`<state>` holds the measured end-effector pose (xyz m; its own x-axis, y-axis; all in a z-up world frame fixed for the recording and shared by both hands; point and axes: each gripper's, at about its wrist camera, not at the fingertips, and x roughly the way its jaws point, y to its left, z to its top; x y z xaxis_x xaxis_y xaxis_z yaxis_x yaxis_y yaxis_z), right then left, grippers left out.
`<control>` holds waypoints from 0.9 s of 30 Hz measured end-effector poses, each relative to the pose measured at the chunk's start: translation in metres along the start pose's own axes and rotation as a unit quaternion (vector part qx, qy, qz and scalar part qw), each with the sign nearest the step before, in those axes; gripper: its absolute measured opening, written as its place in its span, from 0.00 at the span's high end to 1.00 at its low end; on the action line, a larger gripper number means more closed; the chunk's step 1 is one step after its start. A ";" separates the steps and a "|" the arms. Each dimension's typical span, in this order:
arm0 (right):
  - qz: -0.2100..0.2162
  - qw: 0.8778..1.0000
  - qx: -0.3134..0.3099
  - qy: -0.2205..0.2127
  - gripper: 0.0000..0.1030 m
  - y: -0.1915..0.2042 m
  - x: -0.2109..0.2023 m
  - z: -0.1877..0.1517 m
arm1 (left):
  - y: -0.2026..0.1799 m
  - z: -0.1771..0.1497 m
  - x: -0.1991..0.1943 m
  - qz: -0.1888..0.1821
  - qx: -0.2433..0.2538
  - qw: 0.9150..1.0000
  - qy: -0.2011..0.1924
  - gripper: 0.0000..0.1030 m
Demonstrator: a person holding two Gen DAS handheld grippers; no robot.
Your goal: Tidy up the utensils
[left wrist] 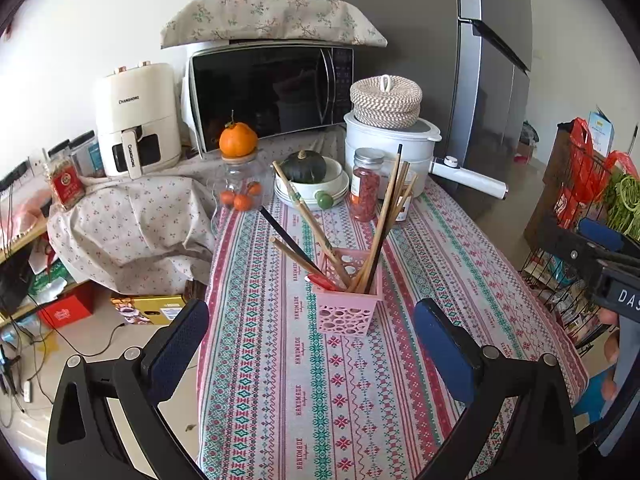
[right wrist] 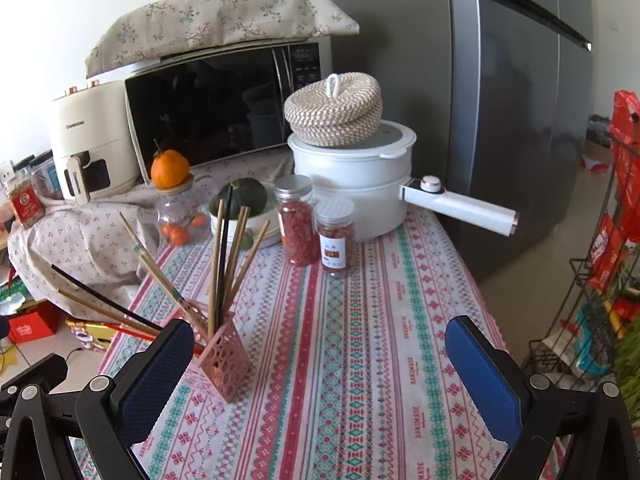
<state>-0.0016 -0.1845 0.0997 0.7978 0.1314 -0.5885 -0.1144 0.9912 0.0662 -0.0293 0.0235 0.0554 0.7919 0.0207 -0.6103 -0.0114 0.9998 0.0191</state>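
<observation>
The left gripper (left wrist: 310, 344) hangs over the patterned tablecloth (left wrist: 420, 264), fingers spread wide and holding nothing. Just beyond its pads stands the pink holder (left wrist: 347, 300), with chopsticks (left wrist: 384, 220) fanning out in all directions. The right gripper (right wrist: 320, 376) is likewise wide apart and empty, the holder beside its left finger. Its left pad (right wrist: 156, 380) hides the holder's lower corner and a red utensil's end.

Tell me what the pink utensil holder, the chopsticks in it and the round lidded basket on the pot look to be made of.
Pink holder: likely moulded plastic, matte, with punched round holes. Chopsticks: mostly pale wood or bamboo, judging by the tan colour; one or two are dark, perhaps lacquered. Lidded basket: coiled woven rope or fibre, with visible spiral stitching.
</observation>
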 end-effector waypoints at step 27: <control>0.006 0.998 0.011 0.058 0.00 0.000 0.015 -0.012 | -0.018 -0.007 -0.010 -0.018 0.016 1.000 -0.017 0.00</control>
<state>0.0035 -0.1831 0.0808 0.7228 0.1429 -0.6761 -0.1106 0.9897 0.0909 -0.0413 0.0057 0.0555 0.8120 -0.0157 -0.5834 0.0368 0.9990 0.0243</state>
